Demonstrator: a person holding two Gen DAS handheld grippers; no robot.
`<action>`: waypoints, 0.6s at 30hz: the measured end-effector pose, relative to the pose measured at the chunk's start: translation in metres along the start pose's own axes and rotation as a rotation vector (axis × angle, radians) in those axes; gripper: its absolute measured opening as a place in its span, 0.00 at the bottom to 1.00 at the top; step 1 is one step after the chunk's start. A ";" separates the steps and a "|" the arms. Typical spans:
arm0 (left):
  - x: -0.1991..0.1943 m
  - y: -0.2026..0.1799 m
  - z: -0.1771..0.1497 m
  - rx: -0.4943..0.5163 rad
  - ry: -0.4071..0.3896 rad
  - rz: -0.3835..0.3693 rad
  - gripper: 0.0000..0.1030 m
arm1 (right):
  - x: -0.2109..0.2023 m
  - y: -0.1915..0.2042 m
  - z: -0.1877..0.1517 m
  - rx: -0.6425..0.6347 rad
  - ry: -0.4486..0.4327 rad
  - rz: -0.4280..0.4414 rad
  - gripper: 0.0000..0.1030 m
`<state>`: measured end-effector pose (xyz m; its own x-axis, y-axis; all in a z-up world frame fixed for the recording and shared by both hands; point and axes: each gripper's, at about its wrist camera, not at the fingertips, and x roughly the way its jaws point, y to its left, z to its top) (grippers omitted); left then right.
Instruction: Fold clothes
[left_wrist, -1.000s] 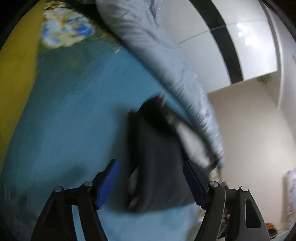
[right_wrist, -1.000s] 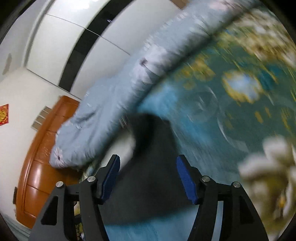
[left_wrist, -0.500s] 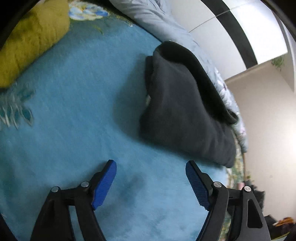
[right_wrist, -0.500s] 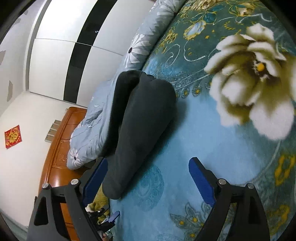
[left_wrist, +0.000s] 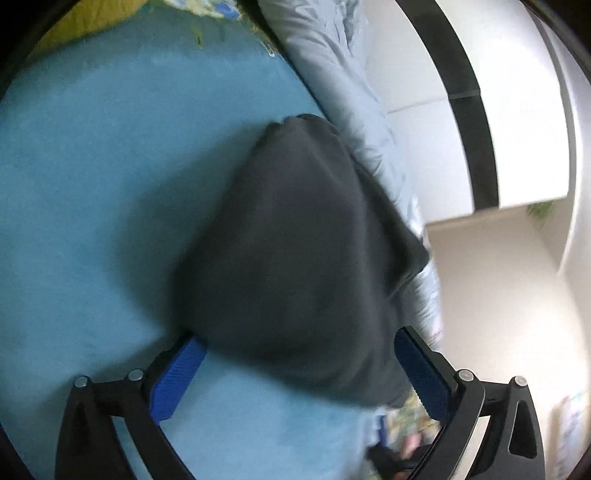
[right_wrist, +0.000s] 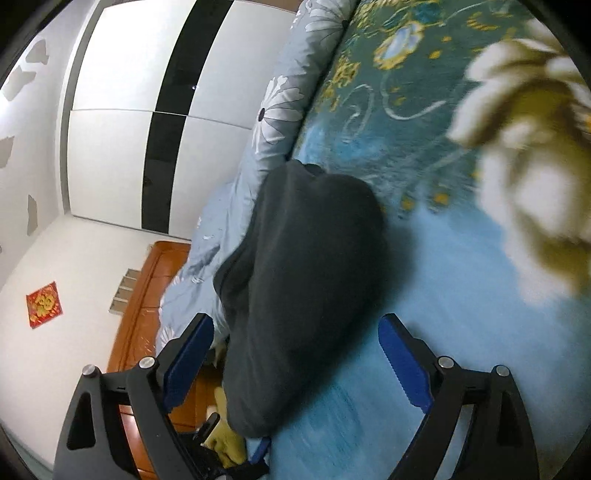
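Note:
A dark grey folded garment lies on the blue blanket, against a light grey quilt. It also shows in the right wrist view. My left gripper is open, its blue pads either side of the garment's near edge. My right gripper is open too, with its pads astride the garment's near end. Neither is closed on the cloth.
A light grey flowered quilt runs along the bed's far side. A white and black wardrobe stands beyond. A wooden headboard is at the left. A yellow cushion lies at the top left.
Both grippers have moved closer to the garment; half a second ago it lay well ahead of the pads, now its near edge sits between them. Both stayed open.

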<state>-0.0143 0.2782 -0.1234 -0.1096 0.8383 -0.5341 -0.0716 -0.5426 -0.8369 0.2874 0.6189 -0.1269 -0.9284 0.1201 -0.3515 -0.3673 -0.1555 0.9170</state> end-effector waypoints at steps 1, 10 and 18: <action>0.008 -0.002 -0.001 -0.004 -0.007 0.013 0.99 | 0.008 0.003 0.004 -0.010 0.004 0.001 0.89; 0.009 0.011 0.005 -0.138 -0.158 -0.020 0.87 | 0.041 -0.004 0.033 -0.007 -0.017 0.031 0.77; 0.009 0.025 0.016 -0.196 -0.127 0.009 0.32 | 0.029 -0.014 0.033 0.071 -0.003 -0.040 0.30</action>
<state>-0.0333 0.2715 -0.1475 -0.2341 0.8133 -0.5326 0.1224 -0.5188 -0.8461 0.2673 0.6573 -0.1441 -0.9128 0.1282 -0.3879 -0.3994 -0.0802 0.9133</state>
